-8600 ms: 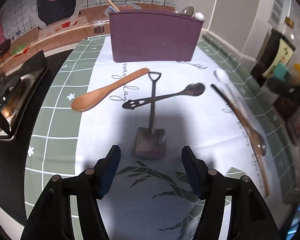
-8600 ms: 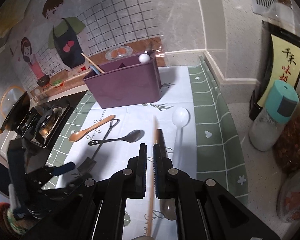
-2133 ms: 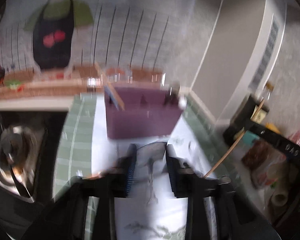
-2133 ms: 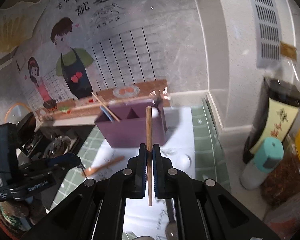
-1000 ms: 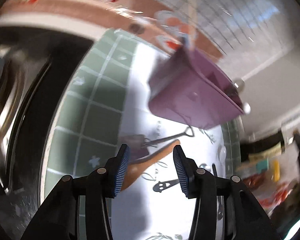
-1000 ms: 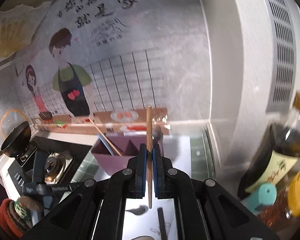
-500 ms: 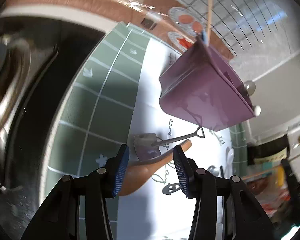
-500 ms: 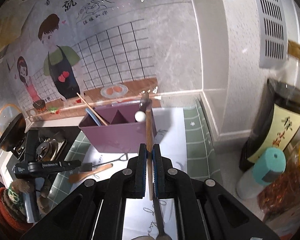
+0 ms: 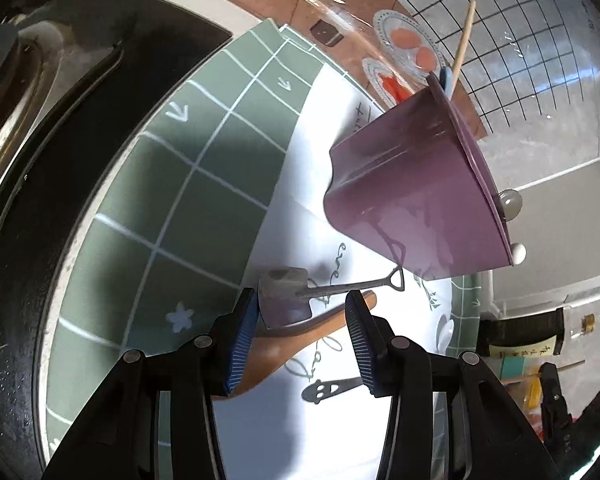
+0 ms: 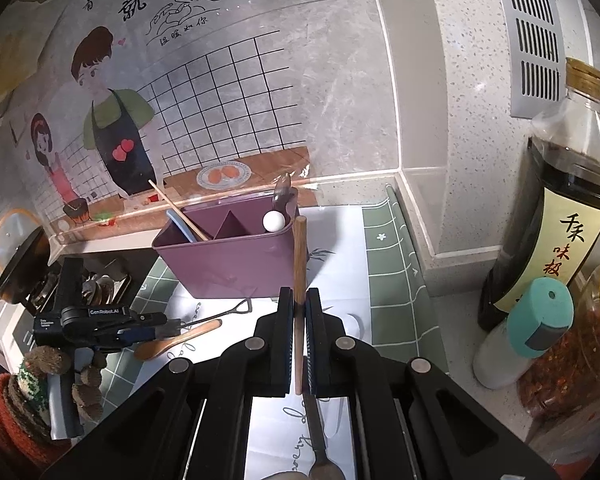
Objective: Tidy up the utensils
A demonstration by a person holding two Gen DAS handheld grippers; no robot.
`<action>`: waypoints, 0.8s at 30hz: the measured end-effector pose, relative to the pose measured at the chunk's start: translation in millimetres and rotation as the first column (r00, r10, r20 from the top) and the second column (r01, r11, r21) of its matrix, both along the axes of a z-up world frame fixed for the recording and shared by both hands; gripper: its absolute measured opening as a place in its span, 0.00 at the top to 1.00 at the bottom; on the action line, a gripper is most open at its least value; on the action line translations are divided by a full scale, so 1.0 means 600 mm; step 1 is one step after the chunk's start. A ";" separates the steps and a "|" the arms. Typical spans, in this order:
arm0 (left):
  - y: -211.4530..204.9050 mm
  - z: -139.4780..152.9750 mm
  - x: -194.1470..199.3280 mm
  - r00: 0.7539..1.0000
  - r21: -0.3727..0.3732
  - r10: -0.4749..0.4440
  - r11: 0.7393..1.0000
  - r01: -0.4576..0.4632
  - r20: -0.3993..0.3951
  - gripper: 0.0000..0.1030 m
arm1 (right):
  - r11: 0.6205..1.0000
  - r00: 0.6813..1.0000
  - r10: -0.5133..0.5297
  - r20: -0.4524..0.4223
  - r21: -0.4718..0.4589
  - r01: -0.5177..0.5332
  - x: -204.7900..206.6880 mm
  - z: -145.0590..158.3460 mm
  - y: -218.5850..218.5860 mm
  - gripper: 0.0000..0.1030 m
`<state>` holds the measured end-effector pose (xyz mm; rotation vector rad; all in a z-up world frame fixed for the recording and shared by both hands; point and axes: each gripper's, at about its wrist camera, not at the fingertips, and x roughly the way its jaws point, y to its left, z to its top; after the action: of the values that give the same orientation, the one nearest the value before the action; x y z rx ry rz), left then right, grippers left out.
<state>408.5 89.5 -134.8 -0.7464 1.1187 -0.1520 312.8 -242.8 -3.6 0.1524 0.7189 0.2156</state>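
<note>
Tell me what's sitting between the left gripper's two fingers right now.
In the left wrist view, the blade of the small metal shovel spoon lies in the open left gripper, overlapping the wooden spoon.

shovel spoon (image 9: 296, 294) on wooden spoon (image 9: 300, 336) | caddy (image 9: 412, 208) behind

Green-and-white checked mat (image 10: 388, 264) spread over the bench, its white centre printed with script and leaf motifs. Gas stove (image 9: 28, 128) at the left edge of the bench, beside the mat. Wall mural (image 10: 112, 120) behind the far edge, showing two cartoon cooks, a black grid of tiles and a plate of food. Dark sauce bottle (image 10: 556, 232) with a cream label at the right edge, close to the wall; teal-capped white shaker (image 10: 520, 336) just in front of it; jar of red flakes (image 10: 572, 372) alongside. Grey slotted vent panel (image 10: 536, 36) on the right-hand wall, above the bottle.
</note>
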 end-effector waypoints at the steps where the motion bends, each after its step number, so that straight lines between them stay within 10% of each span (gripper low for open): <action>1: -0.004 0.001 0.001 1.000 0.018 0.000 1.000 0.000 0.003 0.61 | 1.000 1.000 0.001 0.000 0.001 -0.001 -0.001 0.000 0.000 0.95; 6: -0.024 -0.014 0.003 1.000 0.040 -0.006 0.999 0.007 -0.009 0.96 | 1.000 1.000 0.006 0.009 0.000 -0.006 -0.005 0.003 0.003 0.95; 16: -0.052 0.134 -0.060 0.954 0.306 -0.055 0.951 -0.040 0.295 0.99 | 1.000 1.000 -0.006 0.030 0.001 0.006 -0.012 0.015 -0.003 0.95; 24: -0.092 0.265 -0.099 0.872 0.515 -0.228 0.856 -0.033 0.434 0.99 | 1.000 0.997 0.023 0.073 0.010 -0.023 -0.017 0.039 0.007 0.95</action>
<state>349.0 34.5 24.4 -0.1471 0.6635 -0.1139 302.6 -238.4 19.7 0.1461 0.6476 0.2459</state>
